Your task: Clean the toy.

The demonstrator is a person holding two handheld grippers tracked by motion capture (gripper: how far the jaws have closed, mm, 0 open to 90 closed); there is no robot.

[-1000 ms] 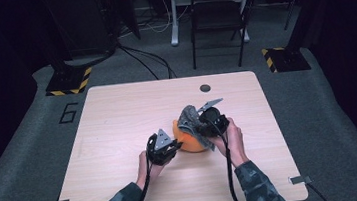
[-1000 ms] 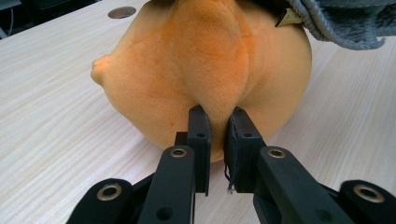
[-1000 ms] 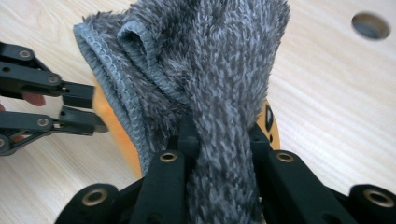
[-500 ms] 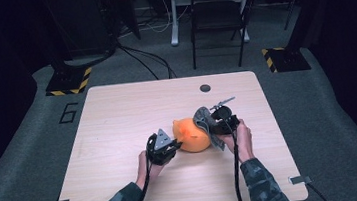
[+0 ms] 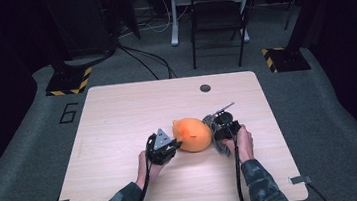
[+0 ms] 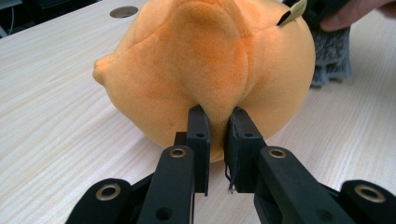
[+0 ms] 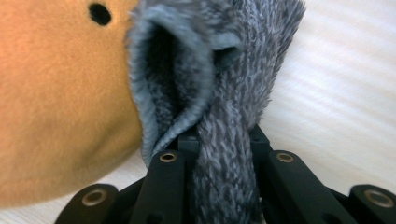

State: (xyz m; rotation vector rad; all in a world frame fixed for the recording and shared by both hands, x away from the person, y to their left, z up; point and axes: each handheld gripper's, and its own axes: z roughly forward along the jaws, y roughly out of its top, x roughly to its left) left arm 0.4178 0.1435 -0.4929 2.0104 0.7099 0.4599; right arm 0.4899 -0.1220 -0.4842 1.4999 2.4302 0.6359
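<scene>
An orange plush toy [image 5: 192,134] lies on the wooden table [image 5: 118,117] between my two hands. My left gripper [image 5: 173,144] is at its left side, jaws shut on a pinched fold of the orange plush [image 6: 205,60]. My right gripper [image 5: 216,135] is at the toy's right side, shut on a grey fuzzy sock [image 7: 224,154] whose open mouth gapes beside the orange plush [image 7: 60,102]. A black dot [image 7: 99,14] marks the toy near the sock. The grey sock [image 6: 331,51] and a hand show at the far right of the left gripper view.
A round cable hole [image 5: 205,88] sits near the table's far edge. Beyond the table stand a black chair [image 5: 218,16], a desk leg and floor stands with yellow-black tape [image 5: 69,84]. Cables trail from both grippers over the near edge.
My right gripper with the grey sock has come down and shifted to the right, off the top of the orange toy to its right side near the table. The left gripper has stayed put.
</scene>
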